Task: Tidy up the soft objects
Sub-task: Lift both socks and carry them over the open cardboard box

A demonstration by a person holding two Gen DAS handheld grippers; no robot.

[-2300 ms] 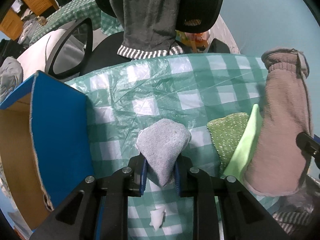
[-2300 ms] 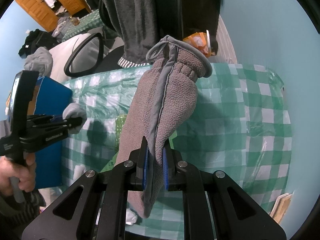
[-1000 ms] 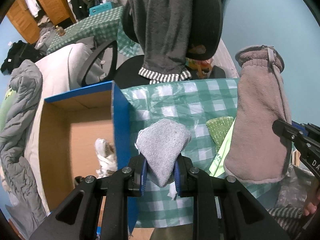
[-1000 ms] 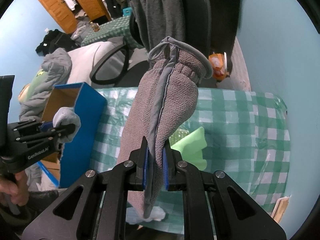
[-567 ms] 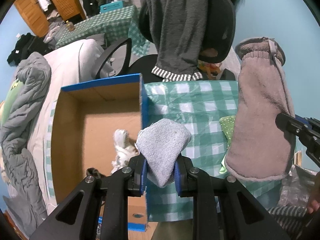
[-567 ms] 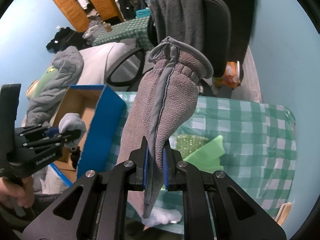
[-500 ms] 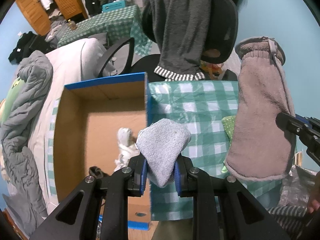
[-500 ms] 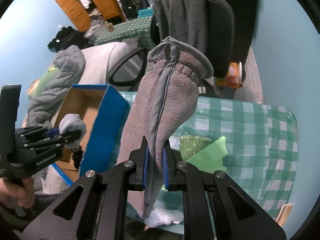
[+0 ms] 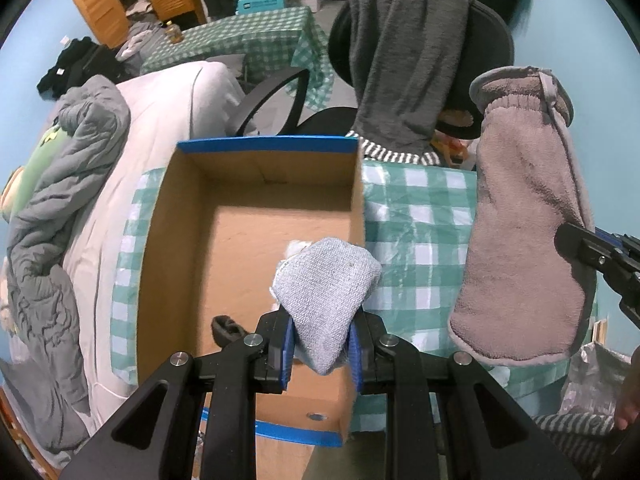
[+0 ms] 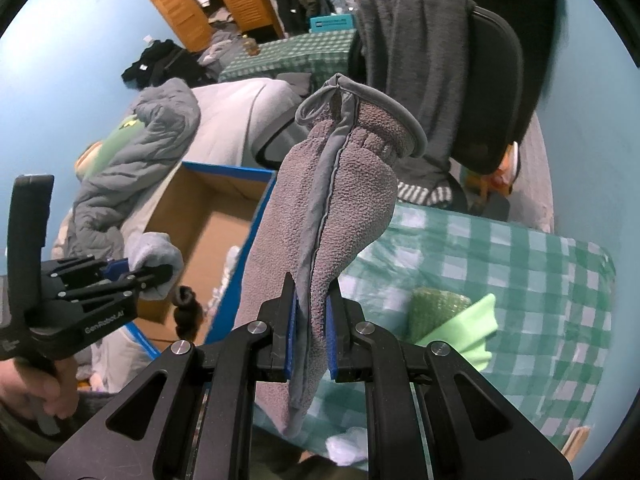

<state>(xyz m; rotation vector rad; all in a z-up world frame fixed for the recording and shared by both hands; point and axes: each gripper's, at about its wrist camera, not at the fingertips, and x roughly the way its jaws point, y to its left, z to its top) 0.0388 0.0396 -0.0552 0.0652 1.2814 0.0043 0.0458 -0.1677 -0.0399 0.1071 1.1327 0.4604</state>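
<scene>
My left gripper (image 9: 322, 344) is shut on a light grey knit cloth (image 9: 326, 280) and holds it above the right edge of an open cardboard box with blue rims (image 9: 256, 224). It also shows in the right wrist view (image 10: 150, 270), over the box (image 10: 192, 216). My right gripper (image 10: 311, 344) is shut on a brown fleece mitten (image 10: 328, 216) held up in the air; the mitten also shows in the left wrist view (image 9: 524, 248). A white item (image 9: 296, 246) and a dark one (image 9: 224, 326) lie in the box.
The green checked table (image 10: 520, 264) carries a green sponge cloth (image 10: 434, 308) and a lime cloth (image 10: 468, 334). An office chair with a dark grey garment (image 9: 404, 52) stands behind the table. A bed with grey bedding (image 9: 52, 184) lies left of the box.
Both grippers have moved left with their loads. The left gripper now holds the grey cloth over the box opening instead of over the table. The mitten has come closer to the box.
</scene>
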